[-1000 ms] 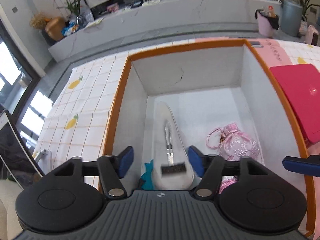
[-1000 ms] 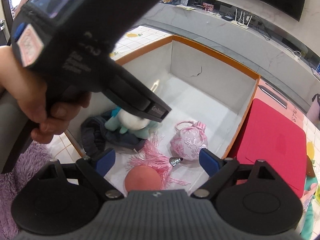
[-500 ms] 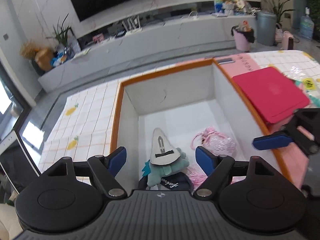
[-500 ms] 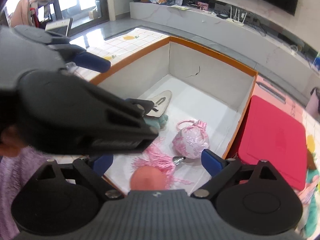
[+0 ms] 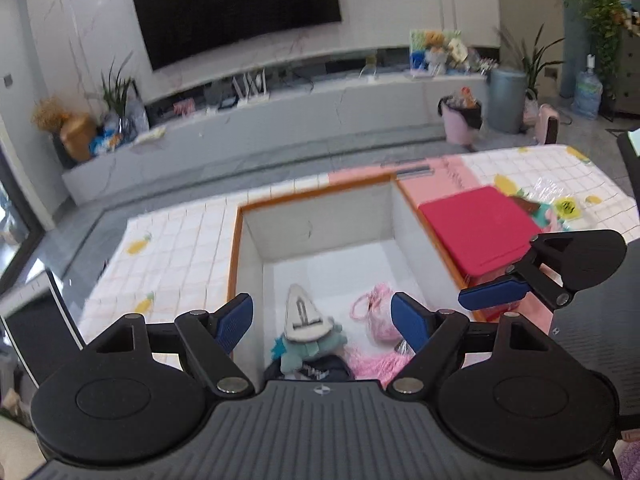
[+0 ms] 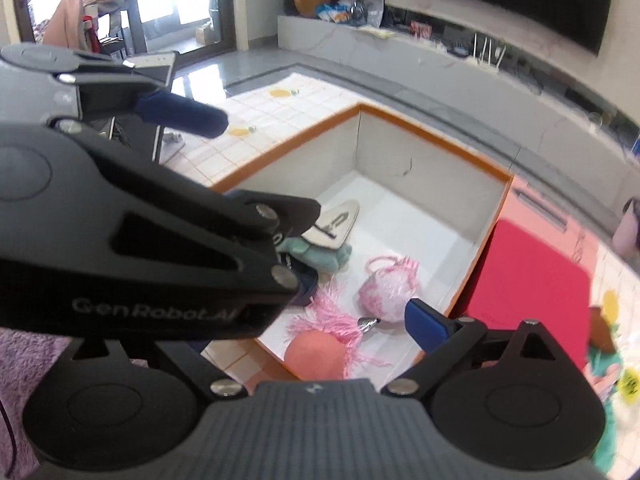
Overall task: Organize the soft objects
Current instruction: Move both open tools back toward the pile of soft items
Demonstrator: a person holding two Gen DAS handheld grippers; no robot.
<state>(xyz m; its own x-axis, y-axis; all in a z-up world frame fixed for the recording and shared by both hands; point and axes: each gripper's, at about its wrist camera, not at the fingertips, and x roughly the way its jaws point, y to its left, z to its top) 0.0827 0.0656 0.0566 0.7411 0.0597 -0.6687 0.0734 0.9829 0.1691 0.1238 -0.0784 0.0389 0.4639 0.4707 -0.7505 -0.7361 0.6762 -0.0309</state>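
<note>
A white box with an orange rim [image 5: 236,260] [image 6: 280,150] holds a teal plush [image 5: 308,348] [image 6: 320,256] with a white sole-shaped piece [image 5: 302,316] [image 6: 336,224] on top. Also inside are a dark blue cap [image 5: 320,370], a pink pouch [image 5: 374,316] [image 6: 386,292], a pink tassel [image 6: 332,320] and a peach ball [image 6: 316,354]. My left gripper [image 5: 324,316] hovers open above the box's near end, holding nothing. My right gripper [image 6: 316,332] is over the near right corner, its jaws opening and empty. The left gripper's body hides its left finger.
A red pad [image 5: 476,228] [image 6: 528,280] lies against the box's right side on the tiled tablecloth. Green and brown items [image 6: 604,360] sit beyond it. A purple fluffy cloth [image 6: 24,356] lies at the near left. The two grippers are close side by side.
My left gripper has lifted up and back out of the box, away from the white piece and plush, with jaws wider. The right gripper rose a little and widened.
</note>
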